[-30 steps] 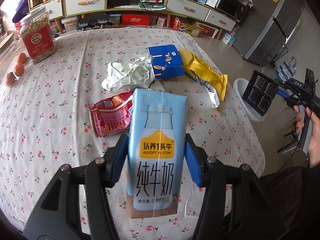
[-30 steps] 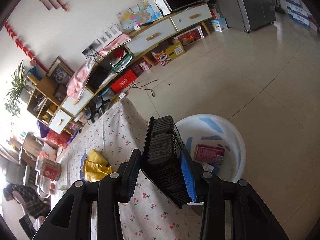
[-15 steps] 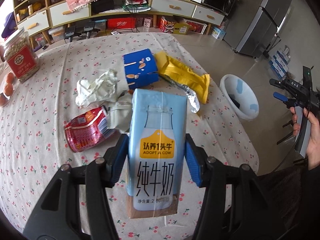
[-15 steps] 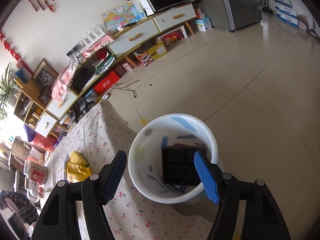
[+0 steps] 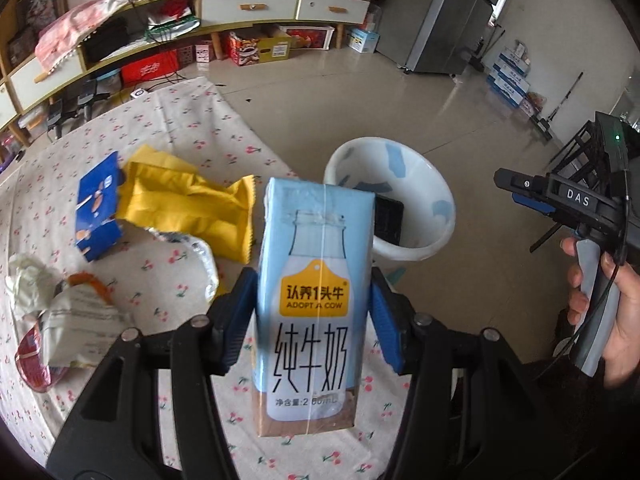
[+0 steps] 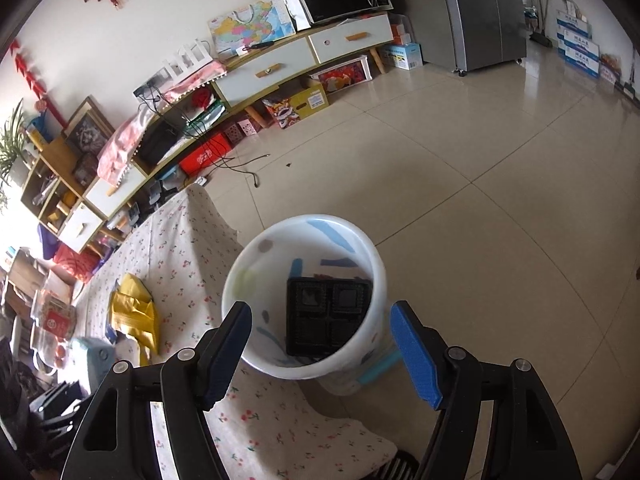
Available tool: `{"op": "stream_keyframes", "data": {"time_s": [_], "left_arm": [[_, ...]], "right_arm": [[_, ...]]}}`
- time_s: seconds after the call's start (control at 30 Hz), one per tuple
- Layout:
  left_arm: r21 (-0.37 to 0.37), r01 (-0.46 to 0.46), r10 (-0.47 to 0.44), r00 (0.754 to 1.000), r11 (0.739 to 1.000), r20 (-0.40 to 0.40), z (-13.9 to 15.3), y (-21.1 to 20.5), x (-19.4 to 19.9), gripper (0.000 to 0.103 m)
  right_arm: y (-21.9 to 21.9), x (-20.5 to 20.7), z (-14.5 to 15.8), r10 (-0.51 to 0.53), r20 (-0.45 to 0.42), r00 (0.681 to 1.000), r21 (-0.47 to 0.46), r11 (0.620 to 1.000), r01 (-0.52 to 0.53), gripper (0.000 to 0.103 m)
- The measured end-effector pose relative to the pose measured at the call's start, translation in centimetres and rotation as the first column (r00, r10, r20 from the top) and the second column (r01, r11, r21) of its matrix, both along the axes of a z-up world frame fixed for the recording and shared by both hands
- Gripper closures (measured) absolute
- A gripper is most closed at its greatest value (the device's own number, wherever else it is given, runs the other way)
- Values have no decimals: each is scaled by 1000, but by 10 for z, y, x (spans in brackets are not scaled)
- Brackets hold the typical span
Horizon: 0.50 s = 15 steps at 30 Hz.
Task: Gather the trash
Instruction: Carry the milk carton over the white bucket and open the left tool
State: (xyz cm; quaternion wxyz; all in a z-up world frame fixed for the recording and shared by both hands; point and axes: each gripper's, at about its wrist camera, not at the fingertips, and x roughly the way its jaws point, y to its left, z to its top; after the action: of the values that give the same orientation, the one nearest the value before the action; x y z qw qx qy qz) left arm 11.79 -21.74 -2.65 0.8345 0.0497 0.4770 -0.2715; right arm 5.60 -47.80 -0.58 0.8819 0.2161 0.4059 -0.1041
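My left gripper is shut on a light blue milk carton and holds it upright above the table's edge, just short of the white trash bin. My right gripper is open and empty above the bin. A black plastic tray lies inside the bin; it also shows in the left wrist view. On the table lie a yellow wrapper, a blue packet, a silver foil wrapper, crumpled white paper and a red packet.
The table has a cherry-print cloth. The bin stands on the tiled floor beside the table's edge. A long TV cabinet and a steel fridge stand along the far wall. A jar stands on the table's far side.
My left gripper has swung right with the carton, toward the bin. My right gripper opened and dropped the black tray into the bin, where it now lies.
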Motion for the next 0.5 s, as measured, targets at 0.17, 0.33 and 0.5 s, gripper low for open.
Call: {"op": "stream_keyframes", "data": {"time_s": [0.17,0.33,0.5], "left_arm": [[-15,69,-68,998,998,8,-4,-46,15,46],[-21,122,-122,993,992,1,-17,-85,30,46],[-28,108,-109,994,994,-25,-30,-102,45,46]], "right_arm": [[-13,-2,-4,-21,-22,1000,-13,1000,21,29],[-19,-4,-6,-38,-39,999,-48,998,36,29],[-23,-5,-7,-51,-43,998,-62,997,48,29]]}}
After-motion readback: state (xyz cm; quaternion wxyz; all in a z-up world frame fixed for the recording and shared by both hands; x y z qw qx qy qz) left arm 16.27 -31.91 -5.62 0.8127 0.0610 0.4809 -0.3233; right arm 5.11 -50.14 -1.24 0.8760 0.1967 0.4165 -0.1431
